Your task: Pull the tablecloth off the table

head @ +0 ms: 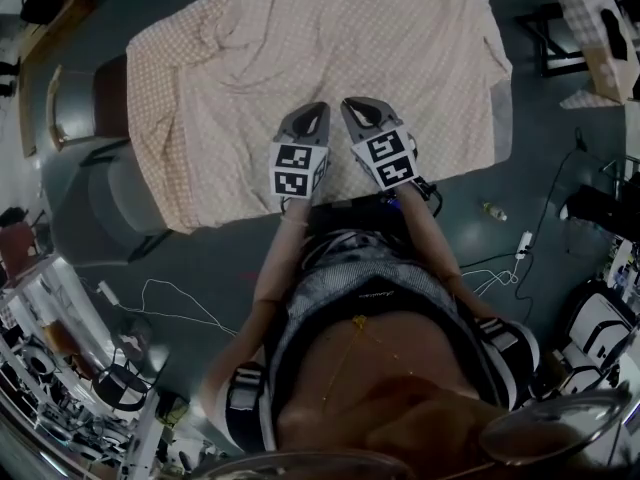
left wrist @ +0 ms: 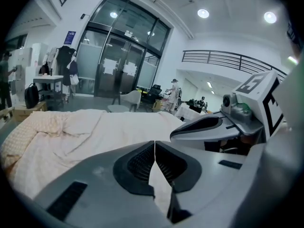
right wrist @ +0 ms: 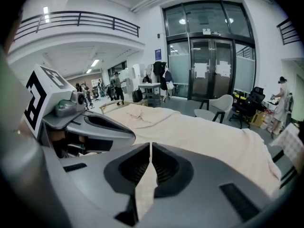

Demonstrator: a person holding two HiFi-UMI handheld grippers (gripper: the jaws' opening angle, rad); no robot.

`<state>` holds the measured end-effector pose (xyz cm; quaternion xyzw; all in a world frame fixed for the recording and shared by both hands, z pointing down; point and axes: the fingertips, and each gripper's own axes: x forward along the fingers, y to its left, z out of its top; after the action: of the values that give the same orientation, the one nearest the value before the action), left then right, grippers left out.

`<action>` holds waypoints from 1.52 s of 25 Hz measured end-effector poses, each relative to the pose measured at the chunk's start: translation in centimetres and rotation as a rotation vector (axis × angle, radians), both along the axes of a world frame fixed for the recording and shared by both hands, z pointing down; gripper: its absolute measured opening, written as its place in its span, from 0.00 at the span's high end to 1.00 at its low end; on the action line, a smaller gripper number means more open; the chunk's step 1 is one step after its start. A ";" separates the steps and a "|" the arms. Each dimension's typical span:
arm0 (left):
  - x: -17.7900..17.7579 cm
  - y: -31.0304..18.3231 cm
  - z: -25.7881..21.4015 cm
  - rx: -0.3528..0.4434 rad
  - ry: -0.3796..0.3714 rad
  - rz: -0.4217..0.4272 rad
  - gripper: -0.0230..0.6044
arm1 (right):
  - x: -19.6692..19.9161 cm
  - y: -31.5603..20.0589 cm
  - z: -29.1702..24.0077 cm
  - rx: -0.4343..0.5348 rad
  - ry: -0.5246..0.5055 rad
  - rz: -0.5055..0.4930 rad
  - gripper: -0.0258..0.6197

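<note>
pinching tablecloth [head: 330, 38] fold between jaws, left gripper [head: 316, 110] beside right gripper [head: 352, 105].

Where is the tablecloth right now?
In the head view the tablecloth lies spread across the top middle, in front of the person. The left gripper and right gripper, side by side, both pinch its near edge.

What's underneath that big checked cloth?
Only a grey strip, apparently the table's edge, shows beside the right side of the tablecloth. The rest of the table, and anything lying on it, is covered, so I cannot tell.
</note>
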<state>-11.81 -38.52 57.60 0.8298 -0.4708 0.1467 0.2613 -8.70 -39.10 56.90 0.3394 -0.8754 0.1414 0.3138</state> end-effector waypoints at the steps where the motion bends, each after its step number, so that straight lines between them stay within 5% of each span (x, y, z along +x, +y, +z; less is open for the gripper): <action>1: 0.0 0.1 0.5 -0.012 -0.002 -0.003 0.95 | -0.1 0.0 0.5 -0.011 0.006 -0.008 0.86; 21: 0.1 2.7 10.6 -0.258 -0.128 0.040 0.94 | 1.2 2.1 12.6 -0.214 0.195 -0.126 0.86; 34: 0.4 6.1 17.1 -0.432 -0.320 0.189 0.63 | 3.3 3.7 14.0 -0.270 0.226 -0.113 0.86; 38: 0.6 6.3 17.9 -0.405 -0.418 0.230 0.60 | 4.0 3.9 13.9 -0.267 0.230 -0.104 0.85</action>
<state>-11.20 -32.23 75.47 0.7605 -0.3788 0.4335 0.3005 -4.67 -35.18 70.75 0.2631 -0.8236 0.2003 0.4609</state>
